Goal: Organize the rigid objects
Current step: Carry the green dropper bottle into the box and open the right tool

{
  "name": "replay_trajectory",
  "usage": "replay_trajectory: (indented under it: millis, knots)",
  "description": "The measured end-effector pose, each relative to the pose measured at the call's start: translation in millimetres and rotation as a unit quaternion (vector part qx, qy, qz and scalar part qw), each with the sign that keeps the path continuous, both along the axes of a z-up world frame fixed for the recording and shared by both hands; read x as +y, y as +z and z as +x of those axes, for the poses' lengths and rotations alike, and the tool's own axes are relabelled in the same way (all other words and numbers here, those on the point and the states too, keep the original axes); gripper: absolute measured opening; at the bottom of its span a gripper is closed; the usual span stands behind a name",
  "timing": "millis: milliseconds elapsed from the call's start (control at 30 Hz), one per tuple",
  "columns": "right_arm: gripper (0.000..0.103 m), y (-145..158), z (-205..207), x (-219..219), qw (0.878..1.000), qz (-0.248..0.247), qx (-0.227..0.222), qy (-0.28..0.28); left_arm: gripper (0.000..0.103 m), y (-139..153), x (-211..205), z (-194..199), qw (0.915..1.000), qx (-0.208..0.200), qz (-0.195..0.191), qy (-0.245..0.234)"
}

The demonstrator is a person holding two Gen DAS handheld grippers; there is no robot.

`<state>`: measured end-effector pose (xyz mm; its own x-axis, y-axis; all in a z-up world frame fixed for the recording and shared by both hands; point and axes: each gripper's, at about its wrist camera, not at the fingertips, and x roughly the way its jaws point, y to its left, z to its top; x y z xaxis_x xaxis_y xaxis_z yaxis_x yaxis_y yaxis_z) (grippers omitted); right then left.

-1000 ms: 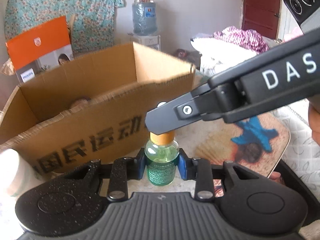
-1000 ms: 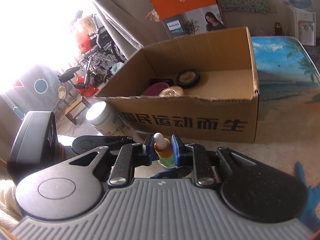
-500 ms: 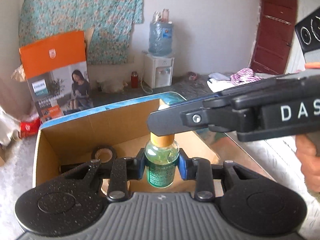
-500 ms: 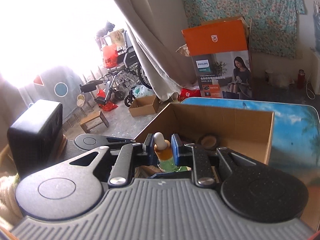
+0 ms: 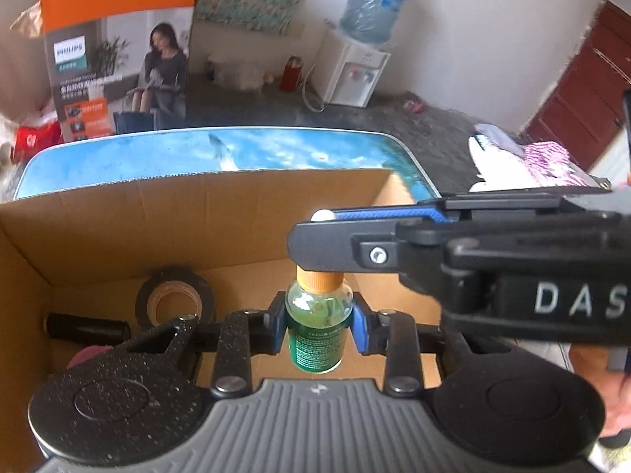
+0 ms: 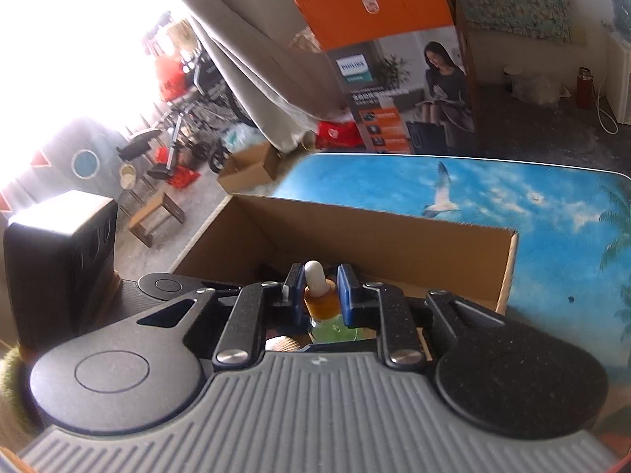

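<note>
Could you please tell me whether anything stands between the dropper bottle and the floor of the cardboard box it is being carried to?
Nothing visible does. The dropper bottle, held by the left gripper and right gripper, hangs above bare box floor in the cardboard box. The tape roll and black cylinder lie off to the side.

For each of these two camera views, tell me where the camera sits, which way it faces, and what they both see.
Left wrist: sits behind the left gripper, looking down into the cardboard box; its pads clamp the green dropper bottle, the right gripper crosses above, and a hand shows at right.
Right wrist: sits behind the right gripper, facing over the box toward the window; its pads pinch the bottle's orange cap.
Shared: bottle, box, beach-print table, orange carton.
</note>
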<state>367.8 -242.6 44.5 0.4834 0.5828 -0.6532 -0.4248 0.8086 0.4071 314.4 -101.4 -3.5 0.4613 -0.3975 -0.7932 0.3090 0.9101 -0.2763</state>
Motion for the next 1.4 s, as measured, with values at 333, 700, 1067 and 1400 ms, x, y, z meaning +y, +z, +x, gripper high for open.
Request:
replay_trajectory:
  millis: [333,700,1067,1400]
  knots:
    - [0.015,-37.2,40.0,14.6,0.999,-0.033,0.02,0.005,0.044,-22.9,2.4,30.1,0.999,0.03,0.007,0.031]
    - [0.01,-35.9,38.0,22.5,0.998,-0.054,0.003,0.015,0.06,-23.5,4.5,27.5,0.9991,0.031,-0.011,0.028]
    - [0.013,-3.4,-7.5,-15.0,0.999,0.013,-0.023,-0.046,0.08,11.7,3.6,-4.4,0.9996,-0.021,0.005,0.02]
    - [0.033,29.8,-137.0,-55.7,0.985,0.093,-0.091,-0.109,0.091,63.6,9.8,-89.3,0.9957,-0.091,0.015,-0.011]
